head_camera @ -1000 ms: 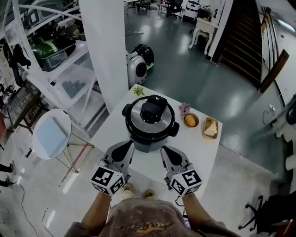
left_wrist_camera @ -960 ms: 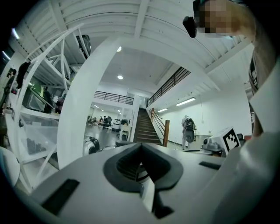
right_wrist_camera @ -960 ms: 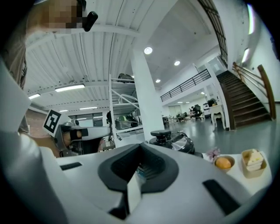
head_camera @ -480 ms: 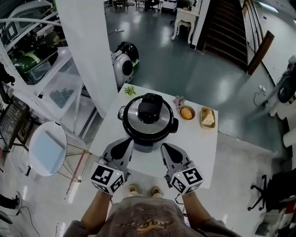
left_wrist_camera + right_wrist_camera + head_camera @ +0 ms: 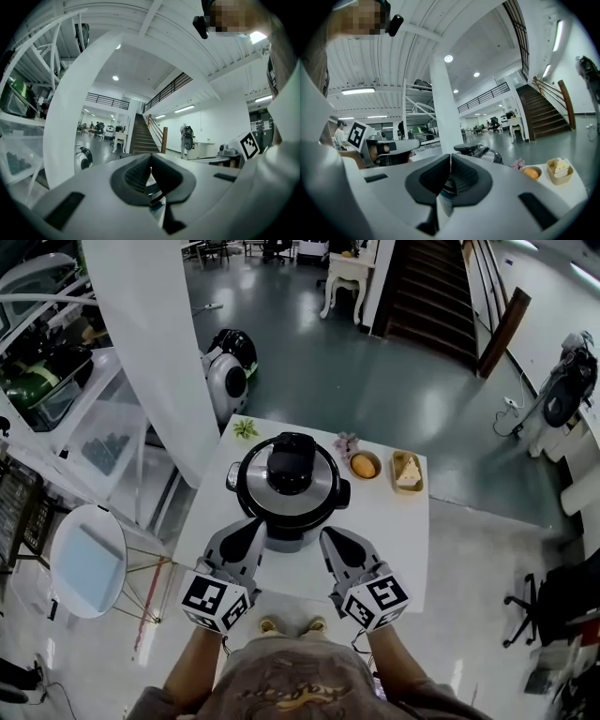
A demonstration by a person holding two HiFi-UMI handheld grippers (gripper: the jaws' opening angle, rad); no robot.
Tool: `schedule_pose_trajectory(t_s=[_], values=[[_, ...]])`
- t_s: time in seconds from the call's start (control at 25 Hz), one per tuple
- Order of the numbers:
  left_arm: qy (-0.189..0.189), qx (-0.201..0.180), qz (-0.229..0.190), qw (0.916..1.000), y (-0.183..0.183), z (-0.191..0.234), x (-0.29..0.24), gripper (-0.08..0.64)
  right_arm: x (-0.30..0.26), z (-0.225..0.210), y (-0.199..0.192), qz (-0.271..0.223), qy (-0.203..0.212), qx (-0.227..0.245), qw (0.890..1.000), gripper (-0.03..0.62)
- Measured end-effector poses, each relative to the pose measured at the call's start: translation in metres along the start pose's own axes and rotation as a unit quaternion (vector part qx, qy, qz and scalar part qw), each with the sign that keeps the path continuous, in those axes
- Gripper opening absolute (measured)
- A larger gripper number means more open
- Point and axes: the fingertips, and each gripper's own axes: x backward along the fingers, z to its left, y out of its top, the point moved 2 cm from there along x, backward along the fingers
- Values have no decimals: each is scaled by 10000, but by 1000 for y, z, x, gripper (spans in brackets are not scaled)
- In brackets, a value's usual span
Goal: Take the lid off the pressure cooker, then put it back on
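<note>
The pressure cooker (image 5: pixel 287 507) stands on a white table (image 5: pixel 398 540), its steel lid (image 5: pixel 319 486) on, with a black handle (image 5: pixel 291 465) on top. Both grippers hover at the table's near edge, just in front of the cooker and apart from it. My left gripper (image 5: pixel 253 529) is shut and empty near the cooker's left front. At its right front, my right gripper (image 5: pixel 330 540) is shut and empty too. In the left gripper view the jaws (image 5: pixel 150 165) meet with nothing between them. The right gripper view shows closed jaws (image 5: pixel 450 161) and the lid handle (image 5: pixel 471 148) beyond.
Right of the cooker sit a bowl with an orange item (image 5: pixel 364 465) and a small tray holding a pale wedge (image 5: pixel 407 472). A little plant (image 5: pixel 245 427) and a flower (image 5: pixel 347 442) stand at the table's far edge. A white pillar (image 5: pixel 150 352) rises at the left, near a round side table (image 5: pixel 87 559).
The head view has drawn back and shifted, so table and cooker sit lower-left and smaller. My left gripper has slid slightly sideways. Both grippers stay shut before the cooker.
</note>
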Motion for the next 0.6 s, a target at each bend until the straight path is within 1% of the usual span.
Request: schedule_pose_trajectory(t_s=[0.08, 0.12, 0.2, 0.32, 0.36, 0.4, 0.44, 0.48, 0.52, 0.56, 0.6], values=[[-13, 2, -36, 10000, 1, 0, -2, 16, 0, -1, 2, -3, 21, 24, 10000, 5], [-24, 10, -50, 10000, 2, -1, -4, 42, 0, -1, 3, -2, 47, 31, 10000, 16], [-73, 30, -83, 9999, 2, -3, -6, 97, 1, -1, 5, -6, 135, 42, 9999, 61], [-232, 37, -113, 9997, 2, -7, -9, 168, 1, -2, 6, -44, 304, 52, 9995, 122], [-306, 49, -98, 9995, 1, -9, -10, 207, 0, -3, 6, -32, 382, 23, 9993, 163], [-384, 66, -78, 9992, 1, -10, -11, 247, 0, -4, 5, -8, 470, 0, 9989, 227], [-459, 77, -62, 9989, 1, -12, -12, 270, -1, -4, 6, 18, 554, 3, 9985, 288], [-521, 68, -51, 9986, 1, -13, -13, 285, -1, -5, 6, 44, 622, 30, 9981, 296], [-570, 36, -37, 9984, 1, -13, -14, 304, -2, -6, 6, 75, 678, 61, 9977, 318], [-602, -10, -18, 9982, 0, -12, -16, 311, -4, -8, 6, 108, 731, 80, 9972, 342], [-621, -54, 2, 9981, 0, -10, -17, 315, -5, -9, 7, 138, 786, 88, 9968, 347]])
